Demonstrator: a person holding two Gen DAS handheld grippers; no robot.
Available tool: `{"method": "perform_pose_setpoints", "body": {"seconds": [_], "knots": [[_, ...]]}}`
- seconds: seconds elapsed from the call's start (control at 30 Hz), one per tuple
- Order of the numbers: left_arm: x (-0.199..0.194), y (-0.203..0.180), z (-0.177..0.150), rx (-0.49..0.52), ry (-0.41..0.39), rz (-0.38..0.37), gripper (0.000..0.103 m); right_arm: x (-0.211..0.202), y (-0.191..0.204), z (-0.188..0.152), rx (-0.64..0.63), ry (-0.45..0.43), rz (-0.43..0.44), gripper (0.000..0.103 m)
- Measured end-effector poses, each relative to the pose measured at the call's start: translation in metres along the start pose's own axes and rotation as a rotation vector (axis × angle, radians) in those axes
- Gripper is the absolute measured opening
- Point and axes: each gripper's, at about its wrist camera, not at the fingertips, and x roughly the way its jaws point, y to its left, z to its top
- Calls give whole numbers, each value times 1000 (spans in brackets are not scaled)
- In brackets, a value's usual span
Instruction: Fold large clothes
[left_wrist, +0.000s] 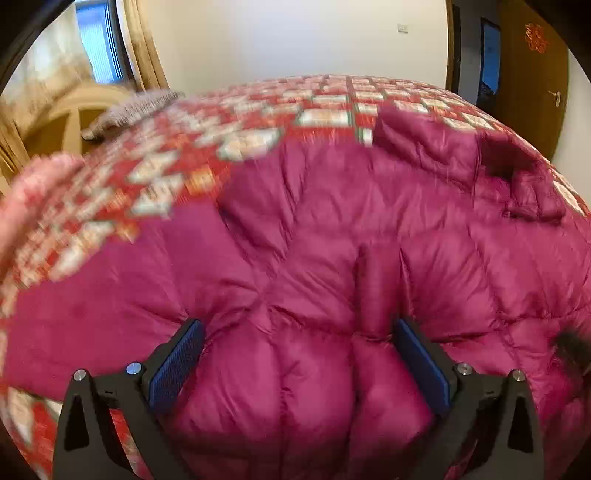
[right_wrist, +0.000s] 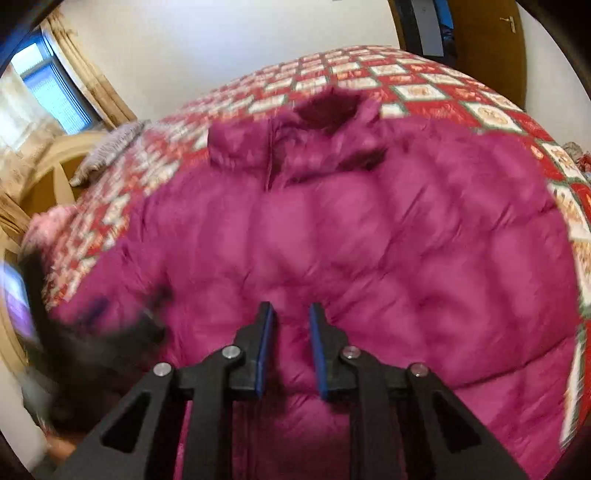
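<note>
A large magenta puffer jacket lies spread on the bed, its collar towards the far side. My left gripper stands wide open low over the jacket's near edge, a puffy section bulging between its blue pads without touching them. My right gripper hovers over the jacket with its jaws only a narrow gap apart; jacket fabric shows through the gap and no pad visibly presses on it. A dark blur at the left of the right wrist view is the left gripper.
The bed carries a red and white patchwork quilt that runs beyond the jacket on all sides. A grey cushion lies at the far left corner by a cream headboard. Curtains and a window stand left, a wooden door right.
</note>
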Motion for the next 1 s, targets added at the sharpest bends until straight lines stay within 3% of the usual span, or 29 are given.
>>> {"method": "perform_pose_setpoints", "body": {"seconds": [0.13, 0.27, 0.33, 0.43, 0.6, 0.7, 0.8, 1.0], "knots": [[0, 5, 1, -25, 1, -19, 102, -8, -31, 42, 55, -92, -132, 23], [1, 4, 1, -24, -4, -17, 102, 23, -54, 75, 93, -70, -277, 21], [1, 5, 1, -28, -7, -21, 102, 41, -53, 85, 89, -44, -298, 20], [1, 5, 1, -28, -11, -19, 102, 61, -43, 101, 88, -11, -241, 20], [0, 7, -1, -37, -19, -28, 102, 87, -1, 132, 53, -27, -117, 20], [0, 8, -1, -44, -23, -35, 102, 108, 15, 139, 35, -21, -100, 21], [0, 9, -2, -53, -29, -41, 102, 134, 8, 135, 79, 3, -112, 19], [0, 10, -3, -63, -34, -53, 102, 104, -4, 131, 110, -26, -33, 19]]}}
